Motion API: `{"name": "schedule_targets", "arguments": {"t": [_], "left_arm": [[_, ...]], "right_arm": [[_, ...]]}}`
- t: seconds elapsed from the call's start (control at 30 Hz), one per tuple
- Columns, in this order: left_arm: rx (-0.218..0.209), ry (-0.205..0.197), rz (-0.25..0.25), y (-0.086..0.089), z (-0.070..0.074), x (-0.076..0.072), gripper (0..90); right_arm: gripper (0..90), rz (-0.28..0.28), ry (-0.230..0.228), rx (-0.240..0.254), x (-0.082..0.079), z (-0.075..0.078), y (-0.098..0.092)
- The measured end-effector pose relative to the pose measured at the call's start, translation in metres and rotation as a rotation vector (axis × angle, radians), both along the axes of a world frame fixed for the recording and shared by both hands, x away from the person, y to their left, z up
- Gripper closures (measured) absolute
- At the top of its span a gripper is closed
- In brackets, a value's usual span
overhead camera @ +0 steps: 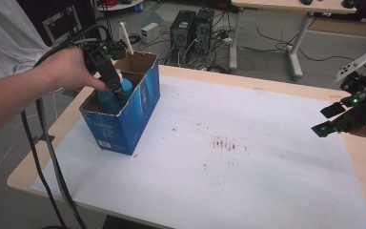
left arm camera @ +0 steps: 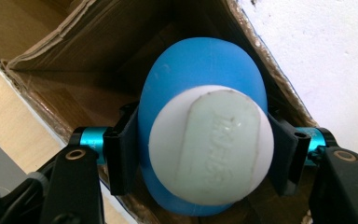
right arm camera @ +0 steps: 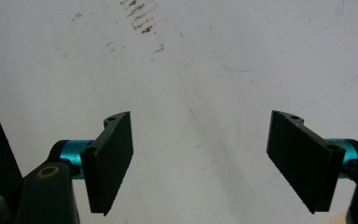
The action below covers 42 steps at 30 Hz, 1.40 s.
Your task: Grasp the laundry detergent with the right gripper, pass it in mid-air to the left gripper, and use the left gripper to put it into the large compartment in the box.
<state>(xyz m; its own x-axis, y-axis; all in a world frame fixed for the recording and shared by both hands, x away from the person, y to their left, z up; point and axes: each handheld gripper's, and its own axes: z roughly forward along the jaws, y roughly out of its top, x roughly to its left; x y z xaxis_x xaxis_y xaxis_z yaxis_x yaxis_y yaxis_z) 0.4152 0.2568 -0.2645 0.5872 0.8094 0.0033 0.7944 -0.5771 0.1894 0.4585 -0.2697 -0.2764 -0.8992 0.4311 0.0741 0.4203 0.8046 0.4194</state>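
Note:
A blue bottle with a white cap (left arm camera: 209, 149) stands inside an open blue cardboard box (overhead camera: 138, 107) at the table's left. My left gripper (overhead camera: 116, 90) reaches down into the box and is shut on that bottle (overhead camera: 109, 98); in the left gripper view both black pads (left arm camera: 123, 149) press its sides just below the cap. My right gripper (overhead camera: 331, 121) hovers over the table's right edge, open, and in the right gripper view (right arm camera: 200, 158) nothing lies between its jaws, just white table cover.
A white cover (overhead camera: 228, 143) with dark smudges (overhead camera: 224, 143) lies over the wooden table (overhead camera: 267, 78). Behind the table on the floor are computer towers (overhead camera: 190, 28) and cables, plus another desk's legs (overhead camera: 295, 52). The left gripper's cable (overhead camera: 43, 143) hangs off the table's left side.

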Motion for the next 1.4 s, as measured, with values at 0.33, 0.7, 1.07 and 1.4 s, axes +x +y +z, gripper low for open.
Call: {"name": "schedule_targets", "arguments": {"t": [0.33, 0.7, 1.07, 1.4], "left_arm": [[0.007, 0.014, -0.005, 0.0012, -0.0076, 0.0011, 37.7], [0.003, 0.015, -0.026, 0.0028, -0.009, 0.0021, 37.7], [-0.01, 0.011, -0.034, 0.0056, -0.0098, 0.0025, 37.4], [-0.014, 0.013, -0.034, 0.0074, -0.01, 0.0026, 37.3]], "right_arm": [[22.1, 0.001, 0.004, 0.0, 0.0002, -0.0011, -0.0001], [22.1, 0.001, 0.004, 0.0, -0.0013, -0.0025, -0.001], [22.1, -0.003, 0.008, -0.002, -0.0026, -0.0035, -0.0015], [22.1, 0.005, 0.005, 0.004, -0.0033, -0.003, 0.0003]]}}
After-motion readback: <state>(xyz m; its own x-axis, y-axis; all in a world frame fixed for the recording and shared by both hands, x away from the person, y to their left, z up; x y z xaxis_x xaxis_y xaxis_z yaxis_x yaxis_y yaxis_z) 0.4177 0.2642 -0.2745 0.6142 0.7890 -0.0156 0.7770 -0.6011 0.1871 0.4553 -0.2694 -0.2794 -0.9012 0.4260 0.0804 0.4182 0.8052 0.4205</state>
